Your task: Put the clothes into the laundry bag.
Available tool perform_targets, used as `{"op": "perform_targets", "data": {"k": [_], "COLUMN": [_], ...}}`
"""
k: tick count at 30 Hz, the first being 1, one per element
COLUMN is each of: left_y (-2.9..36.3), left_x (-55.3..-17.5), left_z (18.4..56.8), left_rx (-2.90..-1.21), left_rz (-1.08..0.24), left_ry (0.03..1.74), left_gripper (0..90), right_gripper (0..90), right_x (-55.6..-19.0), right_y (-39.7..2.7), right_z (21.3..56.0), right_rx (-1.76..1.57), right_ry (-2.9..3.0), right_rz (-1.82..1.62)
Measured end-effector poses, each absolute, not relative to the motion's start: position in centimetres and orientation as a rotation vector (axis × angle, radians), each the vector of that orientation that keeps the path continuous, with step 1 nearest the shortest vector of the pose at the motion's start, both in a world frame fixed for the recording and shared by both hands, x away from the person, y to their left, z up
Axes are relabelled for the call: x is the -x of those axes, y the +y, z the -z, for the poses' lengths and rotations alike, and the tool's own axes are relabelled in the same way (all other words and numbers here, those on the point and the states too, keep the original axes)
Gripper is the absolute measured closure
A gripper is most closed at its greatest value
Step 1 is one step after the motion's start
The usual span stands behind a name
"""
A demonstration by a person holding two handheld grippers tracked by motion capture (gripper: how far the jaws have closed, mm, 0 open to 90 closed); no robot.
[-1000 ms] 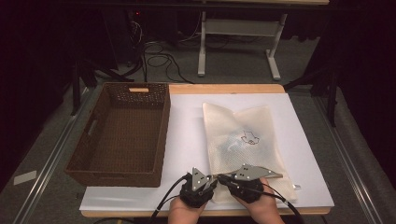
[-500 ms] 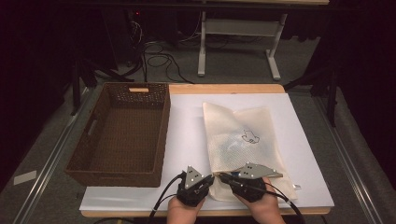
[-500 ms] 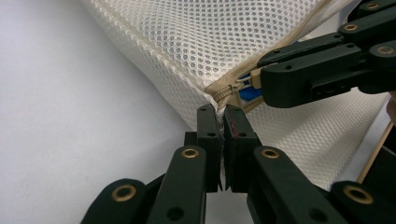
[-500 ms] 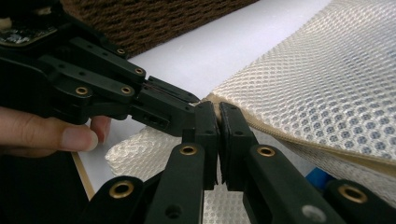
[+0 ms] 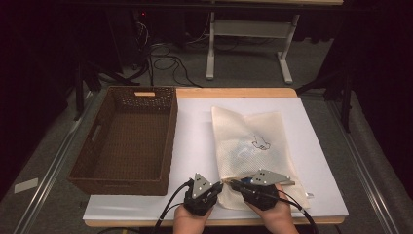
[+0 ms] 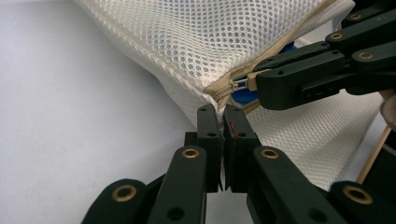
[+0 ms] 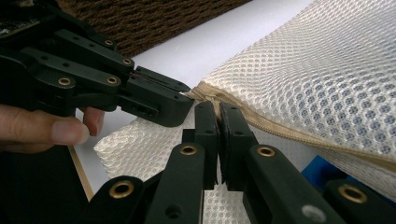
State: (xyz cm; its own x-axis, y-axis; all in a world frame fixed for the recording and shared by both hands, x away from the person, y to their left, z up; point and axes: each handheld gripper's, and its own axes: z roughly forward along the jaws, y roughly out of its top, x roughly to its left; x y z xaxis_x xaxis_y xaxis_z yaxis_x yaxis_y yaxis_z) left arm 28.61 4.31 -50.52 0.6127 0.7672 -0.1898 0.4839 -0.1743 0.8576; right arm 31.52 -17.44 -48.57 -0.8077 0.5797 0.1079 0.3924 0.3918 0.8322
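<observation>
A cream mesh bag [image 5: 253, 141] with a small printed mark lies flat on the white sheet [image 5: 195, 126]. Both grippers meet at its near left corner. My left gripper [image 5: 220, 186] is shut on the corner fabric [image 6: 212, 100], just past the end of the tan zipper [image 7: 280, 130]. My right gripper [image 5: 234, 184] is shut on the zipper pull [image 6: 243, 84]; in its own view the jaws [image 7: 218, 109] pinch the zipper seam, with the left gripper [image 7: 187, 98] close beside them. Something blue [image 7: 322, 172] shows through the mesh.
A dark brown wicker basket [image 5: 170, 136] stands on the left half of the table, close to the bag, with nothing in it. The wooden table edge [image 5: 234, 91] runs along the back. Hands grip both grippers at the near edge. Cables trail off the front.
The left gripper's plate sits a touch farther left than a second ago. The bag and the right gripper have kept their places.
</observation>
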Motion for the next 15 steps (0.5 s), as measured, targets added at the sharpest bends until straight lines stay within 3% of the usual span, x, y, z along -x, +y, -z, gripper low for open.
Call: {"op": "perform_targets", "data": {"k": [15], "left_y": [4.24], "left_x": [-28.63], "left_z": [50.40], "left_rx": [-1.839], "left_rz": [-0.376], "left_ry": [1.001], "left_gripper": [86.8], "right_gripper": [88.5], "right_x": [-31.47], "right_y": [-17.44], "right_z": [48.57], "right_rx": [-0.848], "right_ry": [2.445], "right_rz": [-1.365]}}
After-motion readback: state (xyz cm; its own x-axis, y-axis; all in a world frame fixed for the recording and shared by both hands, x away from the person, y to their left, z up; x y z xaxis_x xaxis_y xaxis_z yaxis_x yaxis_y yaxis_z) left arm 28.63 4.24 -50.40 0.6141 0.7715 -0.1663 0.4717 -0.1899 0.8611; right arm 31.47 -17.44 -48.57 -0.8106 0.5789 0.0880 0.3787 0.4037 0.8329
